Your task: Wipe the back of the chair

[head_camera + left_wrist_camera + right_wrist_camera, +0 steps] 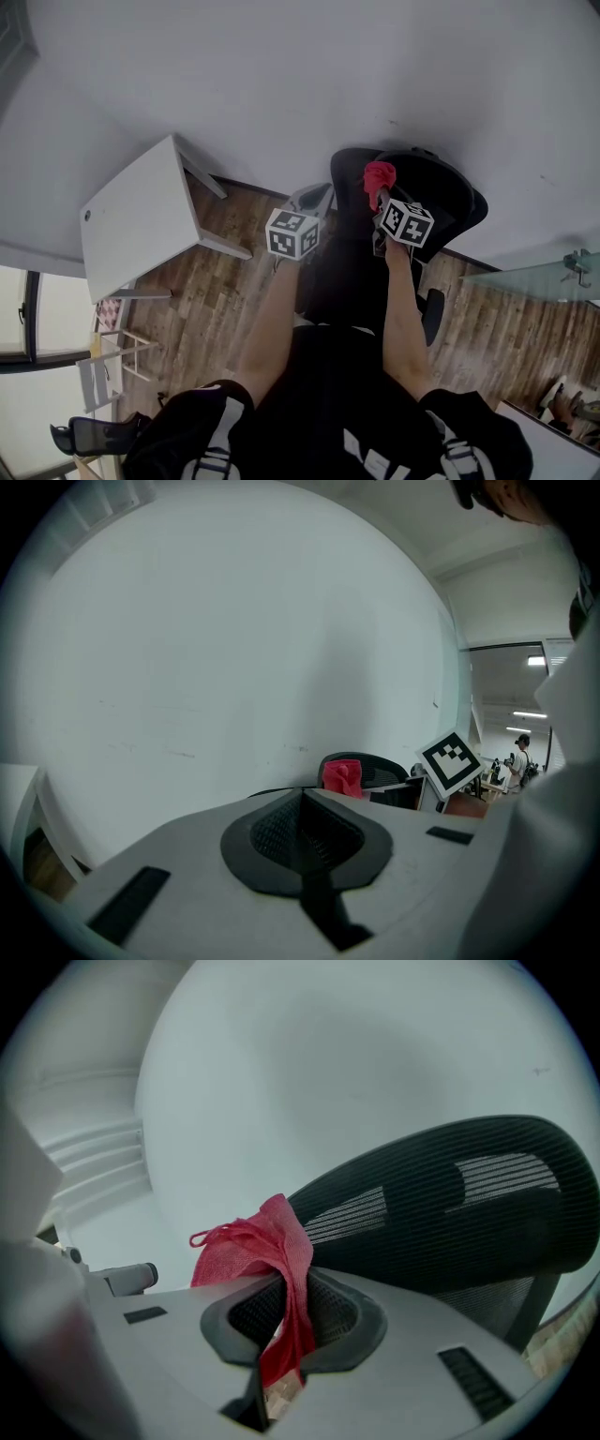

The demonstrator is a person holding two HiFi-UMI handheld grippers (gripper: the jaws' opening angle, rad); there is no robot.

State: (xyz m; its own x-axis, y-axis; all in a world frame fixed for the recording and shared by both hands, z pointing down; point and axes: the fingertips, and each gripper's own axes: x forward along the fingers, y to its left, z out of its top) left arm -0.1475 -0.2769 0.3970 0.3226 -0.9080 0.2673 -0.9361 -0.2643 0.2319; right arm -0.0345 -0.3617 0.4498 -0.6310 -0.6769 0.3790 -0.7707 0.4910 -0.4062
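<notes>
Right gripper [286,1309]: jaws clamped on red cloth [251,1246], with the bunched end sticking up past the tips. Chair back [450,1199], black mesh, lies directly ahead and slightly right of the cloth, its long axis running across the view. Cloth-to-mesh contact is not resolvable. Left gripper [305,832]: jaws together, nothing held, judged the farther one from the mesh. No containers in view.

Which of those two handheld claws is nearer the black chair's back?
Right. The right gripper, shut on the red cloth, is close by the chair back; the left gripper is off to its left, shut and empty.
</notes>
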